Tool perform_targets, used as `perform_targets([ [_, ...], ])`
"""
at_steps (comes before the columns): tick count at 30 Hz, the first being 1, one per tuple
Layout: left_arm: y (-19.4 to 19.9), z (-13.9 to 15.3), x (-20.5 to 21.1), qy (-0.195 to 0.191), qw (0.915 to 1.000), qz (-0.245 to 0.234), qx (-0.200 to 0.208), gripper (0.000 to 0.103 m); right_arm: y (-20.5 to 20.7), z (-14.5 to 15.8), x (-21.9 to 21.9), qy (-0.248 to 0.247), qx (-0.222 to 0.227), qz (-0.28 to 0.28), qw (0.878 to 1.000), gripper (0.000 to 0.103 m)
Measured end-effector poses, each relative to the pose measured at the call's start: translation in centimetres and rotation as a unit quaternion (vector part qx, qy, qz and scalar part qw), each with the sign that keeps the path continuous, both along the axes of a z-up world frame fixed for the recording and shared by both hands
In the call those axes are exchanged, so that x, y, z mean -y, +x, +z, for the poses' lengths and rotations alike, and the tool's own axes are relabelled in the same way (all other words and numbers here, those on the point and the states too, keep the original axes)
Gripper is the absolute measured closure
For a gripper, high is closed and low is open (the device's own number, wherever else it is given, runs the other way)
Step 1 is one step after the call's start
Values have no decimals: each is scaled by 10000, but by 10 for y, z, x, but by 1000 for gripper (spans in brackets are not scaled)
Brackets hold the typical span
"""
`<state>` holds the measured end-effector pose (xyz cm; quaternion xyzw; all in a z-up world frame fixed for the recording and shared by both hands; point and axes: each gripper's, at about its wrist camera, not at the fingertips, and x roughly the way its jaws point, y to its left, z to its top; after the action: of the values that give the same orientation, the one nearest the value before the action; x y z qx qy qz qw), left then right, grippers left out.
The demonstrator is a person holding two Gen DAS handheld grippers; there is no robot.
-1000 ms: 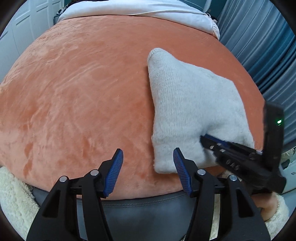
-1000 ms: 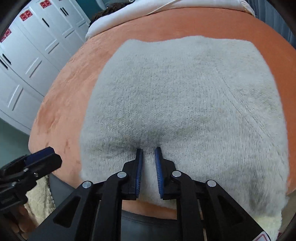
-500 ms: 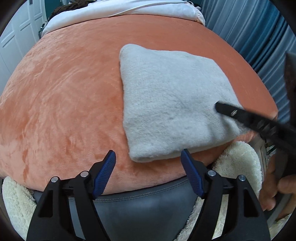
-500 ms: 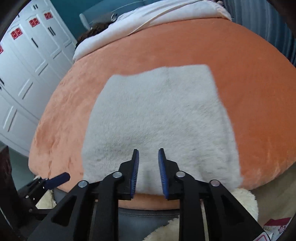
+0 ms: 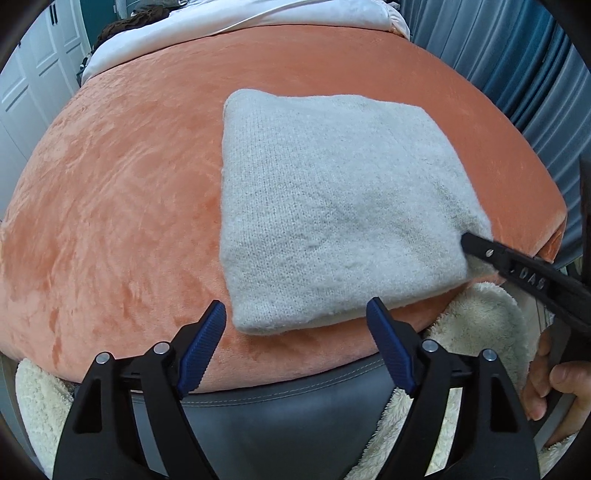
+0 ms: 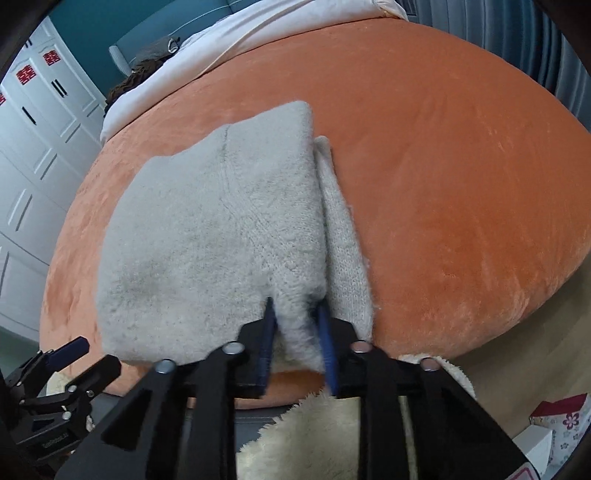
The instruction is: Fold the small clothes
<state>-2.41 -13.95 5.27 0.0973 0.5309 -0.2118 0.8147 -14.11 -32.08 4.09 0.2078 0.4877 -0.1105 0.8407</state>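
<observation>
Right wrist view: the right tool (image 6: 297, 325) pinches the near edge of the folded grey sweater (image 6: 207, 236) at centre frame, lying on the orange bed (image 6: 461, 177). Left wrist view: the left tool (image 5: 295, 350) is spread wide, low in the frame.

Both grippers are rocking matte black plastic frames with triangular cutouts, silver rivets and ribbed blue pads (image 5: 201, 349) — the right gripper (image 6: 297, 332) is showing faint lettering, and a bare-skinned hand (image 5: 557, 398) is peeking in.

Ahead of our left gripper (image 5: 295, 332), the folded knit garment (image 5: 332, 221) lies on the plush blanket (image 5: 110, 203); our right gripper (image 6: 297, 325) meets its near right corner, pillows (image 5: 240, 18) far behind.
</observation>
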Motion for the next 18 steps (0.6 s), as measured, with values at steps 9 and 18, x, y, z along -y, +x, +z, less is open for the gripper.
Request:
perform_targets([
  [9,1,-6,0,45,9999,100,-121,26,-4,-24,9,-269,-398,224,9986,91],
  [18,1,-9,1,104,9998,97,-142,25,-5,15,9,-306,57,120,9994,79],
])
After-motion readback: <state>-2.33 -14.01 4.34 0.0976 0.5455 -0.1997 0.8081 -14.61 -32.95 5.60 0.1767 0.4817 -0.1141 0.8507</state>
